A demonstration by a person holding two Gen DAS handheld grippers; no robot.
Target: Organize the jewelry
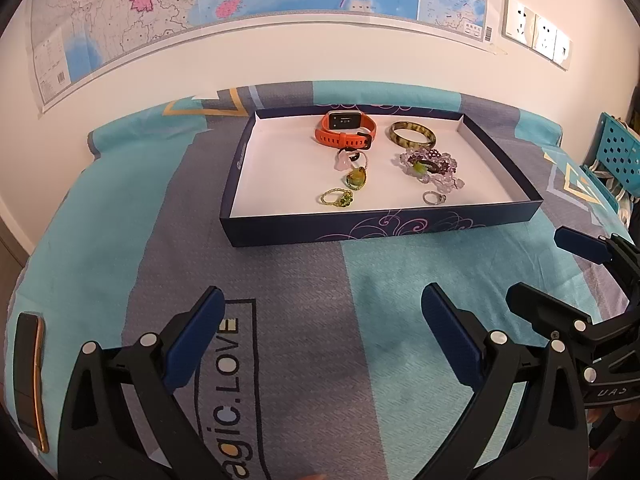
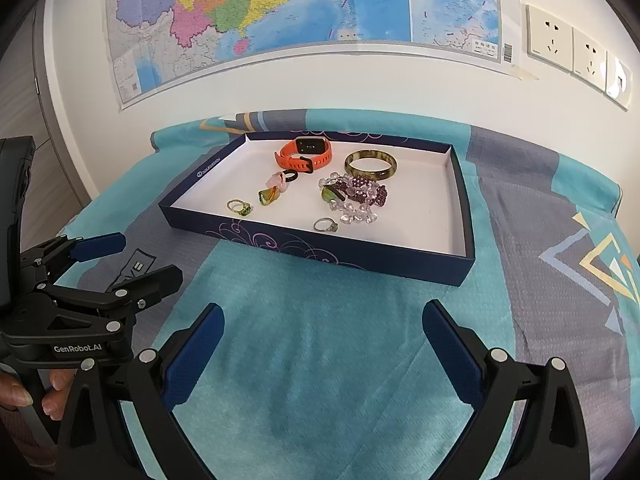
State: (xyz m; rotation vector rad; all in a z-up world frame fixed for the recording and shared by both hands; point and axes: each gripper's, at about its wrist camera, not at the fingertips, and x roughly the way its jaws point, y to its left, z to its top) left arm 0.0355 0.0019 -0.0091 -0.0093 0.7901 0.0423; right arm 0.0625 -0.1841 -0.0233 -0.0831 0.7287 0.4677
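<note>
A shallow dark blue box (image 1: 384, 227) (image 2: 320, 246) with a white inside lies on the bed. In it are an orange smartwatch (image 1: 347, 128) (image 2: 304, 153), a brown bangle (image 1: 410, 133) (image 2: 371, 165), a heap of purple and clear bead bracelets (image 1: 434, 164) (image 2: 358, 197), a gold ring with green stones (image 1: 337, 197) (image 2: 239, 207), a silver ring (image 1: 433, 197) (image 2: 325, 225), an amber pendant (image 1: 356, 178) (image 2: 269, 195) and a pink piece (image 1: 343, 159) (image 2: 280, 180). My left gripper (image 1: 322, 312) (image 2: 128, 258) and right gripper (image 2: 322, 322) (image 1: 536, 264) hover open and empty short of the box.
The bedspread (image 1: 280, 272) (image 2: 340, 360) is teal and grey with printed letters. A dark phone with an orange edge (image 1: 30, 376) lies at the left. A teal perforated basket (image 1: 618, 148) stands at the right. A map (image 2: 300, 12) and wall sockets (image 2: 576, 52) hang behind. A hand (image 2: 24, 394) holds the left gripper.
</note>
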